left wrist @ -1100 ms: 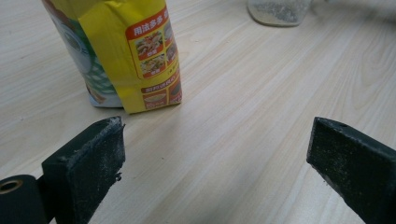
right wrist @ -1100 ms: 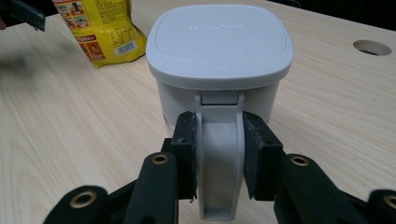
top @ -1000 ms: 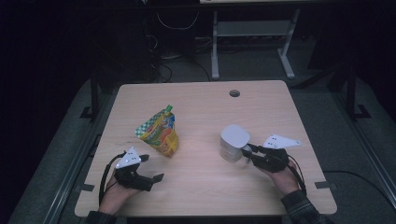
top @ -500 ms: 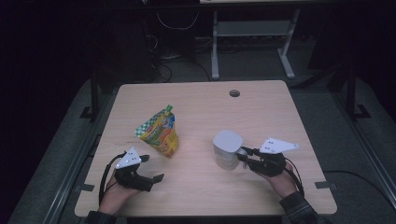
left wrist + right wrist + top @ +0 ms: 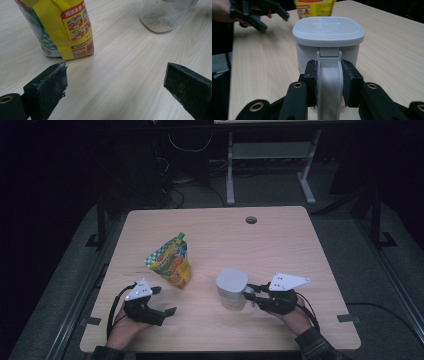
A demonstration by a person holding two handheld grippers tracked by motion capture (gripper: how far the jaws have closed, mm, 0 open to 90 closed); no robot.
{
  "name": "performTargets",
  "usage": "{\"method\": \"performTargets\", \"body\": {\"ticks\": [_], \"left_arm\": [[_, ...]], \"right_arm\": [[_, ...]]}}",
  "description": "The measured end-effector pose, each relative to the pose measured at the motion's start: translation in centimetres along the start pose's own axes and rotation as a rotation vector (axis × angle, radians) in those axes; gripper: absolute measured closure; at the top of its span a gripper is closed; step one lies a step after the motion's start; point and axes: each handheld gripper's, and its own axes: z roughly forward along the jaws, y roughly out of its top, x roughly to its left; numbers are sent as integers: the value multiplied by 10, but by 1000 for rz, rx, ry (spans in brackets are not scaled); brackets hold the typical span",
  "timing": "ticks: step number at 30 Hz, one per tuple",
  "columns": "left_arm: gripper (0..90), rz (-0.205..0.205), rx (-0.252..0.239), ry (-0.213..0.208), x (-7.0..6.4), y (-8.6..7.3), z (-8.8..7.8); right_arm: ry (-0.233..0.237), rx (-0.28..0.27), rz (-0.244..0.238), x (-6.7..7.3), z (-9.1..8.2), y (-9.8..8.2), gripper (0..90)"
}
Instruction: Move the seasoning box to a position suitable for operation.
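On the table [image 5: 300, 250], seen from above, we clamp the container [image 5: 231, 287] by its handle with the right gripper [image 5: 254, 296]. In the left gripper view, our jaws gape emptily near the pouch [image 5: 62, 27]. In the right gripper view, the handle [image 5: 329, 82] sits pinched; we should keep it level.

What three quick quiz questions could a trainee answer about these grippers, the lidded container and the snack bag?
1. Which part of the lidded container does the right gripper clamp?
2. True or false: the left gripper holds the snack bag.
3. Is the bag A) upright or B) lying flat?

Key:
1. Its handle.
2. False; its jaws are open over bare table.
3. A.
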Motion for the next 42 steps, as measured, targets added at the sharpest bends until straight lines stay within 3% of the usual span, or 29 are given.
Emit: {"method": "performTargets", "body": {"ticks": [7,21,23,31,39,42], "left_arm": [[44,5,7,-9,0,0,1],[44,5,16,-16,0,-1,2],[44,6,15,-16,0,-1,1],[44,0,19,-16,0,-2,1],[44,-5,13,-12,1,-2,0],[44,-4,12,-10,2,-3,0]], "right_arm": [[67,1,-39,6,5,0,686],[80,24,-58,3,8,-7,678],[74,33,-44,3,7,-8,626],[66,17,6,-1,-8,-11,566],[33,1,46,-2,-26,-15,562],[30,-3,70,-2,-31,-17,606]]}}
